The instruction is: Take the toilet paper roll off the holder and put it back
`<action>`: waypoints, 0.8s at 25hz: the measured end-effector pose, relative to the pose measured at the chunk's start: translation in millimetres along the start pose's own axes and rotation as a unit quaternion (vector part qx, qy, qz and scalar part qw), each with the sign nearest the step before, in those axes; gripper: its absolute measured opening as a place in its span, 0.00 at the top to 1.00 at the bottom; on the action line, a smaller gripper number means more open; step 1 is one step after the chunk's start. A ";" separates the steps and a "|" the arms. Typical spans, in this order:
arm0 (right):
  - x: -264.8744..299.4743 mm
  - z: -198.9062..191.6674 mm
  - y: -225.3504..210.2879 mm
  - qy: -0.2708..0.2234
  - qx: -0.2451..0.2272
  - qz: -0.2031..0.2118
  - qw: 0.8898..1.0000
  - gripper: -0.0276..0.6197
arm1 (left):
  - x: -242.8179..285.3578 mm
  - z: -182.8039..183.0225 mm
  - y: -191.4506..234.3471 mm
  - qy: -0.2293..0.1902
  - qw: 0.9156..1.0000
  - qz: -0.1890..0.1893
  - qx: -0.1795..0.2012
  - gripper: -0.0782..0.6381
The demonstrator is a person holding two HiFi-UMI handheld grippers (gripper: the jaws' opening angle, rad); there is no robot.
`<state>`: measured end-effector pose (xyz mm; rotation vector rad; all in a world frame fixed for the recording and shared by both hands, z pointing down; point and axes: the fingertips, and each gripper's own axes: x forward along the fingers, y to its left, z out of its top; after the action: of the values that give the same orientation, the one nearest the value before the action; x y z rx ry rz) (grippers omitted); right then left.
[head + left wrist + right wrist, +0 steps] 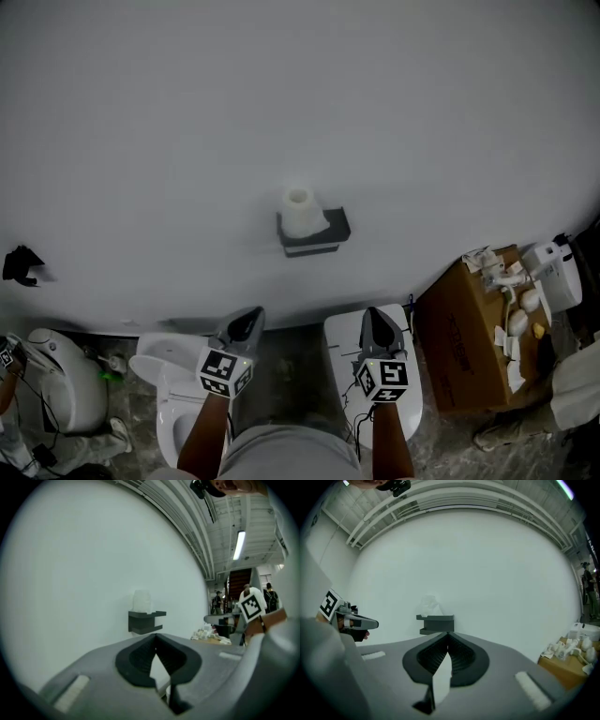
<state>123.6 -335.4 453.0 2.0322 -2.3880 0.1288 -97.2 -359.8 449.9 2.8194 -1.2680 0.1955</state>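
Left gripper [156, 638]: I read its ribbed dark fingers pressed together at the tips, with nothing held.
Right gripper [447, 634]: its fingers are closed the same way, tip to tip, and grip nothing.
Gripper build: both have smooth grey shells, and each carries a marker cube.
Count: I see two grippers, one toilet paper roll [298, 211], one holder [323, 236] and one cardboard box [464, 342].
Roll place: it stands on the holder at 12 o'clock from both grippers, well apart from them.
Roll axis: the long axis is upright, with the open core facing up.
Roll texture: soft white paper in a short cylinder.
Holder: a dark grey, boxy bracket fixed to the plain white wall [300, 94].
Outward: a glossy white toilet [159, 361] sits at 7 o'clock in the head view, on the mottled grey floor [291, 366]. The brown box is at 4 o'clock.
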 end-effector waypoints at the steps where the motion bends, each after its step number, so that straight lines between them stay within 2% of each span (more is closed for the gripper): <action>1: 8.2 0.9 -3.4 0.001 -0.003 0.005 1.000 0.96 | 7.0 1.3 2.0 -0.001 1.000 0.004 0.000 0.89; 11: 68.8 10.2 -29.3 -0.006 -0.011 0.054 0.998 0.95 | 57.9 22.4 20.4 -0.022 0.999 0.048 0.007 0.89; 20: 93.9 14.0 -33.6 -0.008 -0.014 0.082 0.996 0.95 | 81.9 37.4 21.7 -0.031 0.997 0.061 0.021 0.89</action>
<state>142.2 -434.1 446.3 1.8300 -2.5492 0.0772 -56.0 -438.4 423.4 2.8047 -1.4665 0.1419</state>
